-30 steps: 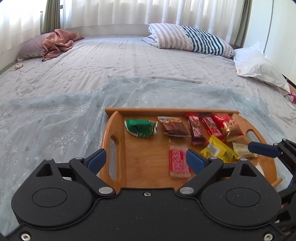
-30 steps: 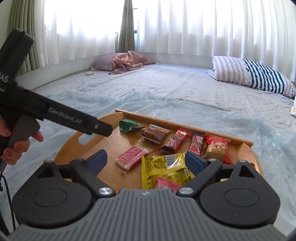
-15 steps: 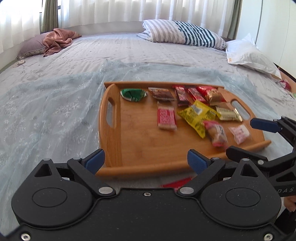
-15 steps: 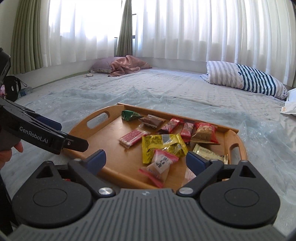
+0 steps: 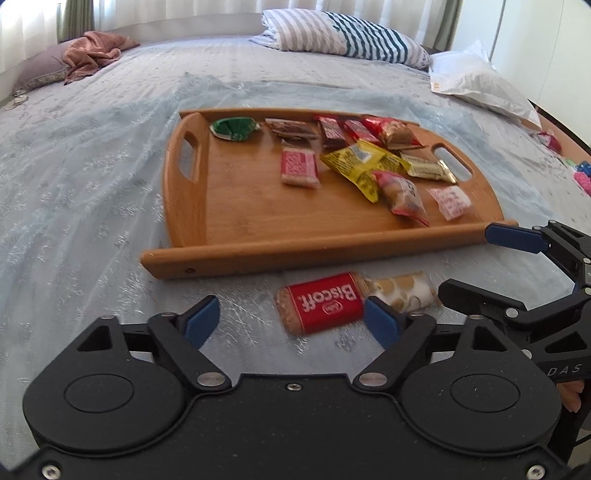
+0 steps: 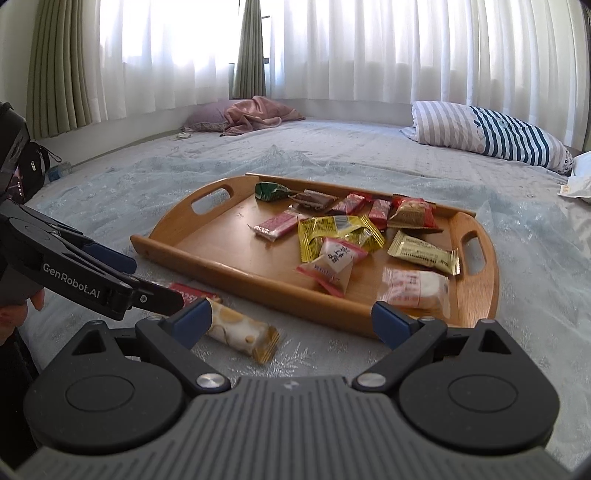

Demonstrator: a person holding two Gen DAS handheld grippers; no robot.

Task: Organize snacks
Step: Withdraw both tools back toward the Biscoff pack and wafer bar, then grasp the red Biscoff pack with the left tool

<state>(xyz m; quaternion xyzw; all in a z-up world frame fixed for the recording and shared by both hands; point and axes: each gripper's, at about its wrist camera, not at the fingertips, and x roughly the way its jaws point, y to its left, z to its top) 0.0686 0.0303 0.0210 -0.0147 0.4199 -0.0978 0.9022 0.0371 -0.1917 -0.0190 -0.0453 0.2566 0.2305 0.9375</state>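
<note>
A wooden tray (image 5: 295,254) (image 6: 221,262) lies on the bed with several wrapped snacks on it, among them a green packet (image 5: 234,127) and a yellow packet (image 5: 360,162) (image 6: 340,230). Two snacks lie on the bedcover in front of the tray: a red Biscoff packet (image 5: 319,302) and a white packet with yellow spots (image 5: 400,291) (image 6: 240,328). My left gripper (image 5: 291,321) (image 6: 147,277) hangs over the Biscoff. Its jaws are closing with the packet between them, pads not touching it. My right gripper (image 6: 291,321) (image 5: 469,260) is open, and the spotted packet lies by its left finger.
A striped pillow (image 5: 347,35) and a white bag (image 5: 476,81) lie at the far right of the bed, with a pink cloth on a pillow (image 5: 92,55) at the far left. Curtains (image 6: 369,48) hang behind. A dark bag (image 6: 33,166) stands left of the bed.
Both grippers have drawn back from the tray and dropped lower. The two packets in front of the tray have come into view. The left jaws have narrowed.
</note>
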